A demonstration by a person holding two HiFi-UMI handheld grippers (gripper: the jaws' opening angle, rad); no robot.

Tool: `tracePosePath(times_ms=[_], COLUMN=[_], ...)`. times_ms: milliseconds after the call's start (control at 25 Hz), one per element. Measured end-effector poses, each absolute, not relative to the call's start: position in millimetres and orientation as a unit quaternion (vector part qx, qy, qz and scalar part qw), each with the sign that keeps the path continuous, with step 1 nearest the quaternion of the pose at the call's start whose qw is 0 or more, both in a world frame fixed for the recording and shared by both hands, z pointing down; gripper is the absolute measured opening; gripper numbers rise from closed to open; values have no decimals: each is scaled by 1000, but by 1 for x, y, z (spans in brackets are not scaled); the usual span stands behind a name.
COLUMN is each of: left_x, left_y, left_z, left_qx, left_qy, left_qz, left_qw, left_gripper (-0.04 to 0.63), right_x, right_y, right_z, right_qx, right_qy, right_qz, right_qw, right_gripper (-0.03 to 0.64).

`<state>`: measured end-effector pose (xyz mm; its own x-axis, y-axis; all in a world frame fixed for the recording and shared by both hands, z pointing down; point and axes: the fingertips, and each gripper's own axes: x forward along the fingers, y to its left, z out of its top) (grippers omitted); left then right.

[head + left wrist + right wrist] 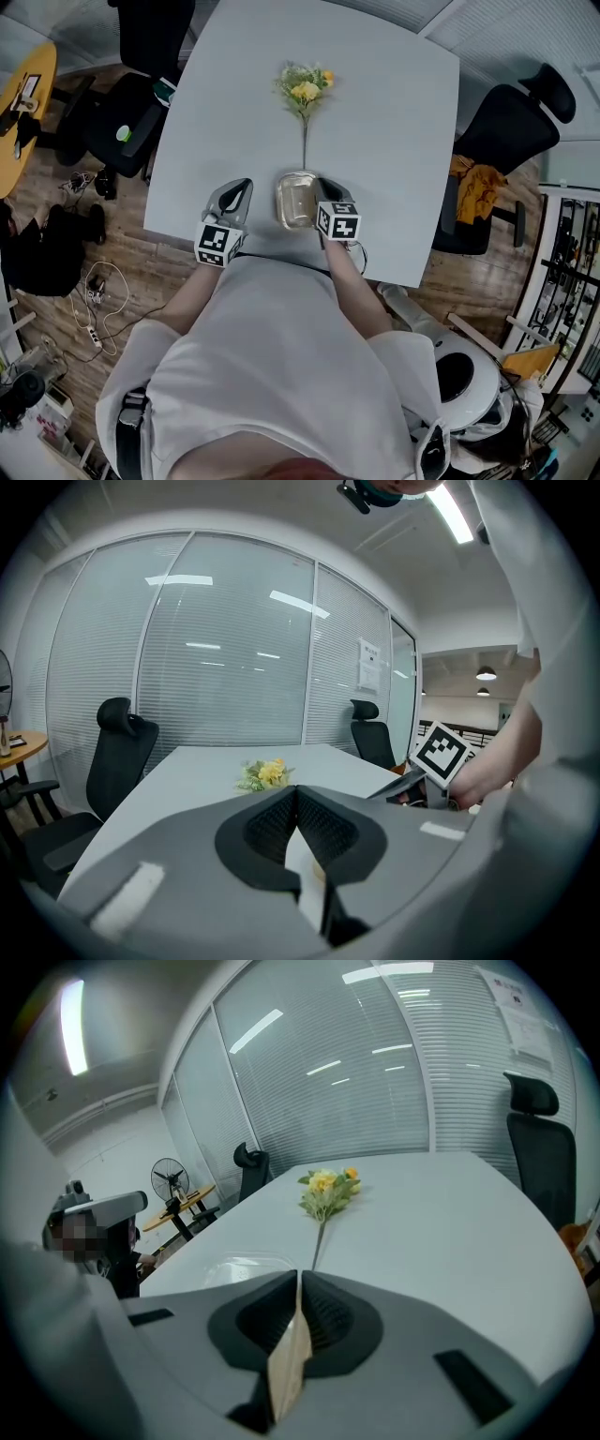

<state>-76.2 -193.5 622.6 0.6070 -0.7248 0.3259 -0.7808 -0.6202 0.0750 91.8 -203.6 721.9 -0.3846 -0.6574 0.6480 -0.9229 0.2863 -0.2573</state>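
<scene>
Black office chair (131, 112) stands off the 9 o'clock side of the pale grey bench (394, 122), on the wood floor (122, 272). My left claw (240, 187) is near the bench's 6 o'clock edge. Its jaws are pressed together at the tips and grip nothing, with only a pale slit showing behind the pads. Just at its 3 o'clock, apart from it, stands the clear container (294, 202), a shallow see-through tub with rounded corners. At the container's 12 o'clock lies the flower (305, 89). Its yellow bloom and green leaves point away from me, and its thin stem runs back to end just short of the container's far rim. My right claw (320, 185) is at the container's 3 o'clock, right against its rim; I cannot tell whether they touch. Its jaws are closed tip to tip as well. A thin tan sliver shows in the slit between the pads, and I cannot make out what it is. Off the bench's 3 o'clock side stands a second black chair (511, 127) with an orange cloth (473, 183) draped on it.
</scene>
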Motion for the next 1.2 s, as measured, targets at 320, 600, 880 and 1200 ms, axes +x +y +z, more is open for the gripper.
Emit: tracePosePath(times_ms=[320, 600, 880, 1200], left_x=[-78, -78, -82, -73], left_y=[-186, -183, -180, -190], left_z=[614, 600, 576, 526], left_qx=[891, 894, 897, 905], left_qy=[-423, -424, -426, -421], left_qz=[126, 108, 87, 49], left_qw=[102, 96, 83, 36], left_gripper=[9, 9, 9, 9], right_x=[90, 91, 90, 99], right_y=[-204, -206, -204, -205], right_z=[685, 643, 596, 534], right_qx=[526, 546, 567, 591], right_qy=[-784, -791, -794, -793], right_qz=[266, 226, 191, 130], right_qw=[193, 156, 110, 69], right_gripper=[21, 21, 21, 21])
